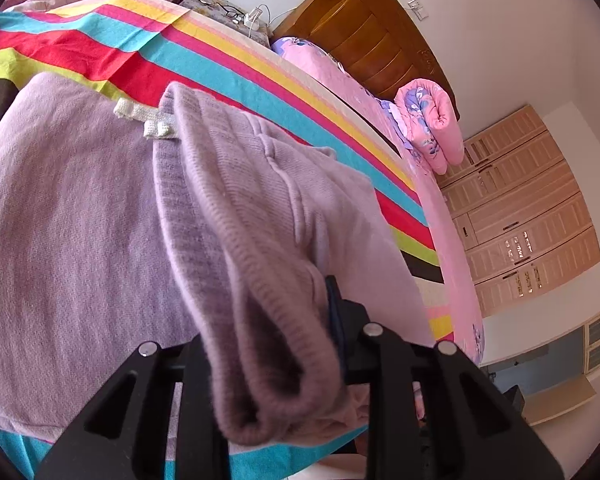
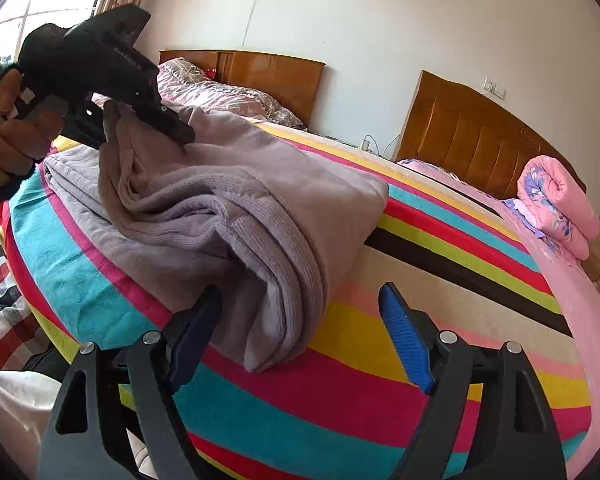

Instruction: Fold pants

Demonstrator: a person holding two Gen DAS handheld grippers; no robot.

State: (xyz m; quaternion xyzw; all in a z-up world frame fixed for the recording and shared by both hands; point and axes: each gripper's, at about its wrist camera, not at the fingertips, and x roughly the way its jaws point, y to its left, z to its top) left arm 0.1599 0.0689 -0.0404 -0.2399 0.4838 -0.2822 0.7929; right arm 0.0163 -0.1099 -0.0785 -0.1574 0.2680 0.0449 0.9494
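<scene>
The lilac knit pants (image 2: 236,184) lie partly folded in a thick bundle on the striped blanket (image 2: 340,380). In the left wrist view the pants (image 1: 72,220) spread flat, with a white drawstring (image 1: 140,116) at the waist. The ribbed waistband (image 1: 260,340) is lifted, and my left gripper (image 1: 272,316) is shut on it. The right wrist view shows that left gripper (image 2: 182,134), held in a hand (image 2: 12,136), pinching the top of the bundle. My right gripper (image 2: 300,292) stands open at the near fold, its blue pads (image 2: 404,336) off the cloth.
A rolled pink floral quilt (image 2: 556,204) lies at the far right of the bed by a wooden headboard (image 2: 472,136). A second bed with patterned bedding (image 2: 228,96) stands behind. Chargers and cables (image 1: 252,20) sit between the beds. Checked cloth (image 2: 0,280) hangs at the left.
</scene>
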